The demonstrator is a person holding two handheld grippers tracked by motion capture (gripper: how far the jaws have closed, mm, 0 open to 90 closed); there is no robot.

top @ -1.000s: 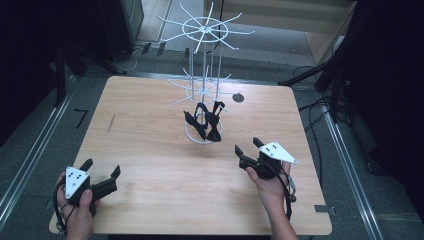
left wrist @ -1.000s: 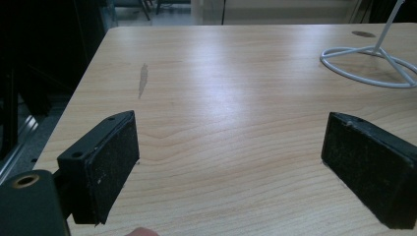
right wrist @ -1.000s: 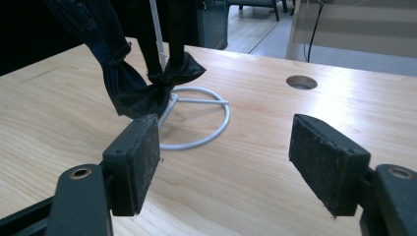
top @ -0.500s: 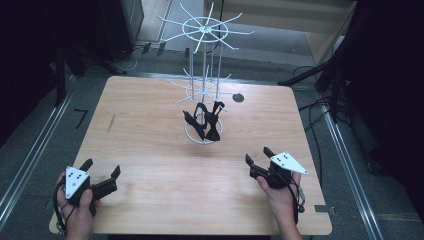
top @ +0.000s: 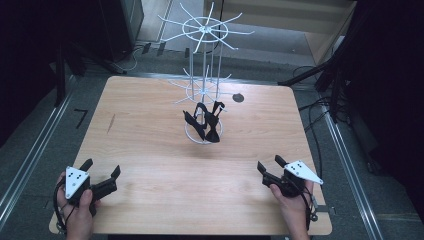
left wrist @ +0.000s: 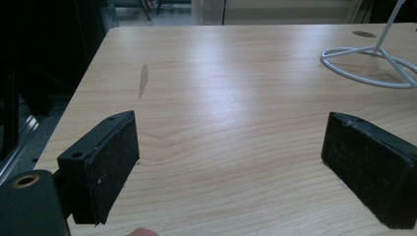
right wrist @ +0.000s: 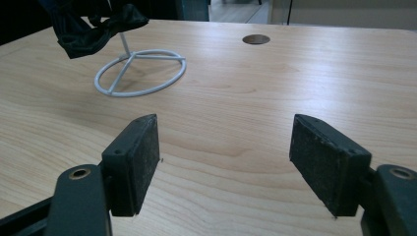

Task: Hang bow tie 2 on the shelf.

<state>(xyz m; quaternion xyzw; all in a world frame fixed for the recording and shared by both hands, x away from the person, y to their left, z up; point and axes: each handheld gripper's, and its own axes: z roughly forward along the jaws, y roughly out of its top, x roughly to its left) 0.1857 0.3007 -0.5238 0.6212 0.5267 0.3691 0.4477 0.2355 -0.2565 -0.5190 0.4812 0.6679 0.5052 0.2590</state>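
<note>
On table: 2 tools (top: 102,171) (top: 268,166), maybe 2 bows (top: 206,123)

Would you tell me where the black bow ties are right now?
In the high view, the bow ties hang low on the white rack, mid-table, above its ring base.

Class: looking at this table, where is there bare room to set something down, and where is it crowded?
Free: the wide strip of table between the left gripper and right gripper, and both sides of the white rack. Crowded: the centre, where black bow ties hang over the rack's ring base.
</note>
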